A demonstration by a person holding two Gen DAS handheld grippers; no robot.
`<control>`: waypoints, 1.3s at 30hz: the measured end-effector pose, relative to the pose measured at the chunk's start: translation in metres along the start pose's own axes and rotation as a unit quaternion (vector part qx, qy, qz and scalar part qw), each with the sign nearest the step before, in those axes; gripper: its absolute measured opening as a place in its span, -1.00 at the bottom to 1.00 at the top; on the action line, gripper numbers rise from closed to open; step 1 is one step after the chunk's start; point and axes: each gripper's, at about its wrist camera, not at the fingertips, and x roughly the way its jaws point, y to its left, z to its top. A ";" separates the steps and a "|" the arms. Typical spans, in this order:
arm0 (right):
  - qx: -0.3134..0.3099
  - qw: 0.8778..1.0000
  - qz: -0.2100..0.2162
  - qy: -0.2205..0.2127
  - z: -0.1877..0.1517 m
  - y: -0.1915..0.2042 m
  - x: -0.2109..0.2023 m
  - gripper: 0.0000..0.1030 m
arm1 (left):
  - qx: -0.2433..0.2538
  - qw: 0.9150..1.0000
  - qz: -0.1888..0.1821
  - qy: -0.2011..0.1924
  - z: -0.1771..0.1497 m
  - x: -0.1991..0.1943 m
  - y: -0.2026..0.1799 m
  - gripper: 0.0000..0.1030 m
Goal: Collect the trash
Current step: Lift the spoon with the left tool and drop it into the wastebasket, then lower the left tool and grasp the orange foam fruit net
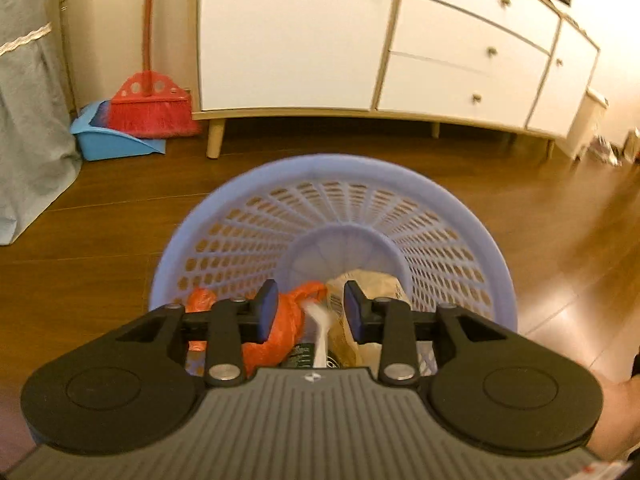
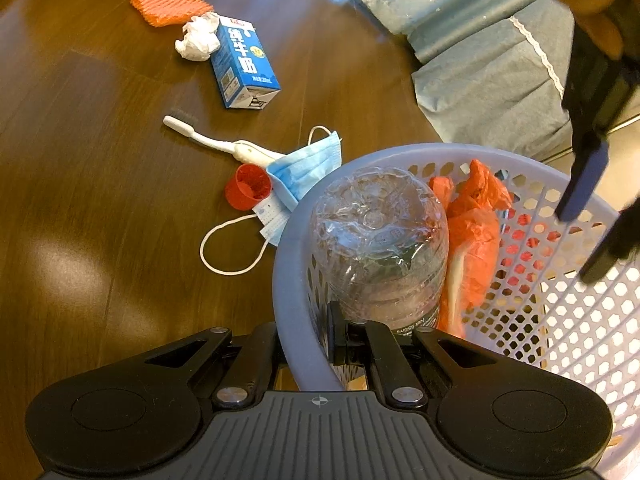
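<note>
Lavender basket [image 2: 560, 292] clamped at near rim by right gripper [image 2: 304, 344]; bottle [image 2: 378, 248], orange bag [image 2: 474, 240] inside. Left gripper [image 1: 310, 308] apart above. Hold rim steady. Mask [image 2: 308, 168], toothbrush [image 2: 224, 144], red cap [image 2: 248, 186] on floor.

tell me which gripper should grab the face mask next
Left, probably. The left gripper hangs open and empty over the basket, while the right gripper is clamped on its rim, steadying it. The face mask lies on the floor beside the basket.
</note>
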 end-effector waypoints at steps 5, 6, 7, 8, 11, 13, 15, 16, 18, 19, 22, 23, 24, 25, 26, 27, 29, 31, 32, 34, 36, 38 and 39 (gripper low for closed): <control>0.003 1.000 -0.002 0.000 0.000 -0.002 -0.001 -0.96 | 0.000 0.999 0.034 0.005 -0.017 -0.025 0.022 -0.42; 0.003 1.000 -0.002 0.000 0.000 -0.002 -0.001 -0.96 | 0.001 0.999 0.041 0.011 -0.024 -0.030 0.026 -0.42; 0.002 1.000 -0.001 0.000 0.000 -0.002 -0.001 -0.96 | 0.003 0.999 0.048 0.014 -0.030 -0.035 0.030 -0.42; 0.002 1.000 -0.001 0.000 0.000 -0.002 -0.001 -0.96 | 0.003 0.998 0.053 0.018 -0.036 -0.040 0.035 -0.42; -0.001 1.000 -0.001 0.001 0.000 -0.002 0.000 -0.96 | -0.009 0.997 0.070 0.027 -0.058 -0.059 0.048 -0.42; -0.001 1.000 0.000 0.001 0.000 -0.001 0.000 -0.96 | -0.017 0.996 0.082 0.031 -0.072 -0.073 0.060 -0.42; -0.003 1.000 0.000 0.002 0.000 -0.001 0.001 -0.96 | -0.028 0.994 0.095 0.035 -0.088 -0.091 0.070 -0.42; -0.003 1.000 0.000 0.002 0.000 0.000 0.001 -0.96 | -0.033 0.994 0.102 0.039 -0.096 -0.099 0.076 -0.42; -0.005 1.000 0.000 0.003 0.001 0.000 0.002 -0.96 | -0.039 0.991 0.117 0.048 -0.112 -0.117 0.084 -0.42; -0.005 1.000 0.001 0.003 0.001 0.001 0.002 -0.96 | -0.042 0.990 0.123 0.053 -0.120 -0.125 0.086 -0.42; -0.005 1.000 0.001 0.004 0.002 0.001 0.003 -0.96 | -0.064 0.985 0.147 0.066 -0.147 -0.146 0.098 -0.42; -0.005 1.000 0.001 0.004 0.002 0.001 0.003 -0.96 | -0.074 0.982 0.157 0.069 -0.157 -0.151 0.102 -0.42; -0.005 1.000 0.001 0.004 0.002 0.001 0.003 -0.96 | -0.090 0.979 0.168 0.073 -0.168 -0.156 0.107 -0.42; -0.004 1.000 0.000 0.004 0.002 0.001 0.002 -0.96 | -0.107 0.976 0.175 0.078 -0.178 -0.160 0.113 -0.42; -0.004 1.000 0.000 0.004 0.002 0.001 0.002 -0.96 | -0.121 0.973 0.179 0.085 -0.187 -0.163 0.117 -0.42; -0.005 1.000 0.000 0.005 0.002 0.001 0.003 -0.96 | -0.127 0.971 0.184 0.090 -0.196 -0.166 0.120 -0.42; -0.008 1.000 0.000 0.005 0.002 0.002 0.003 -0.96 | -0.123 0.967 0.200 0.097 -0.209 -0.170 0.123 -0.39; -0.010 1.000 0.001 0.006 0.002 0.002 0.004 -0.96 | -0.132 0.963 0.212 0.100 -0.221 -0.174 0.128 -0.36; -0.012 1.000 0.001 0.007 0.002 0.003 0.004 -0.96 | -0.137 0.961 0.216 0.102 -0.226 -0.175 0.132 -0.34; -0.012 1.000 0.001 0.008 0.003 0.003 0.004 -0.96 | -0.146 0.958 0.226 0.104 -0.234 -0.176 0.138 -0.27; -0.014 1.000 0.001 0.009 0.003 0.004 0.004 -0.96 | -0.146 0.956 0.232 0.104 -0.240 -0.175 0.141 -0.19; -0.015 1.000 0.001 0.009 0.003 0.004 0.004 -0.95 | -0.144 0.954 0.238 0.110 -0.246 -0.172 0.144 -0.05; -0.016 1.000 0.002 0.010 0.003 0.004 0.004 -0.95 | -0.147 0.953 0.241 0.113 -0.250 -0.171 0.146 -0.03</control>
